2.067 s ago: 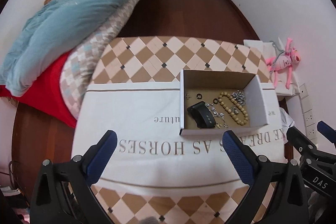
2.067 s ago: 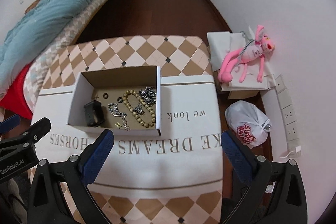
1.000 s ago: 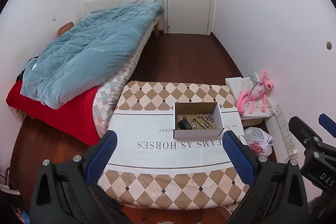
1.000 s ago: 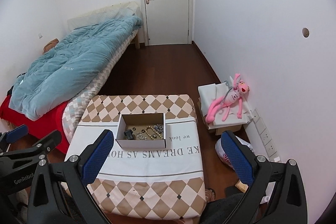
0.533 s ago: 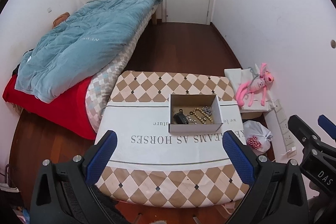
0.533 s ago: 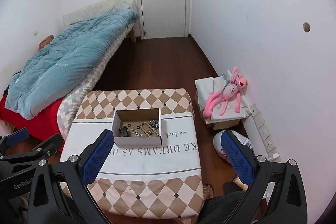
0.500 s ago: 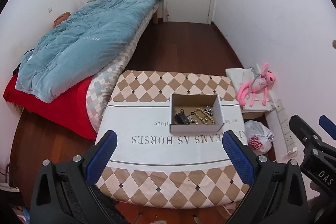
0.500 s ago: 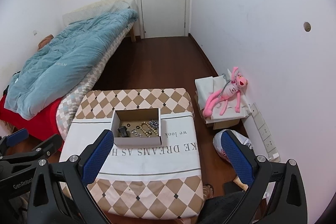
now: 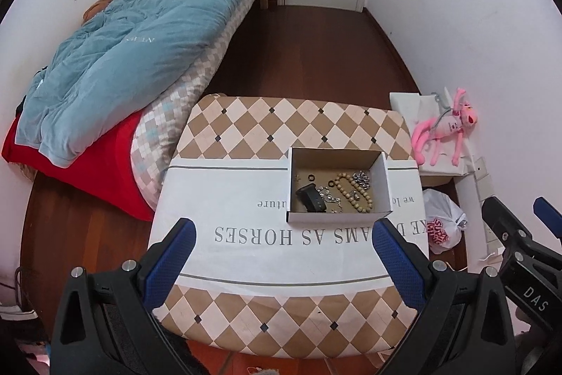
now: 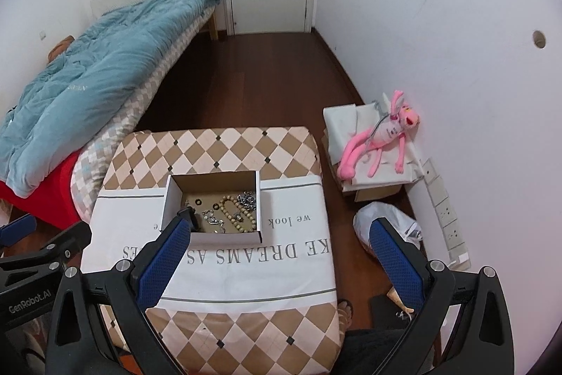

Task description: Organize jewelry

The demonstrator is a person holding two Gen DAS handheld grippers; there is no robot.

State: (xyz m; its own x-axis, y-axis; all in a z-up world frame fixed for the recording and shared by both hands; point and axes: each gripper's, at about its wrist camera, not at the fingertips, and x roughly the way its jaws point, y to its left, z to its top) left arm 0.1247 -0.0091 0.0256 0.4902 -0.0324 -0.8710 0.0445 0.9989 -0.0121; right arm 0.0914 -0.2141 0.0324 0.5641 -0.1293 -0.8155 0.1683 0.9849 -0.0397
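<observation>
- You hold the left gripper [image 9: 282, 243] and right gripper [image 10: 279, 243] high above the worktop [image 9: 246, 209], fingers spread wide, empty.
- The jewelry lies gathered in the open cardboard box [image 9: 384, 180], keeping the pieces contained.

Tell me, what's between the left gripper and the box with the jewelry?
Only bare white cloth with big grey letters. In the left wrist view, nothing else lies between the open left gripper and the cardboard box.

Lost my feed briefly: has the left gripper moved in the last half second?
Yes. The left gripper has come closer to the table; the cardboard box looks bigger.
</observation>
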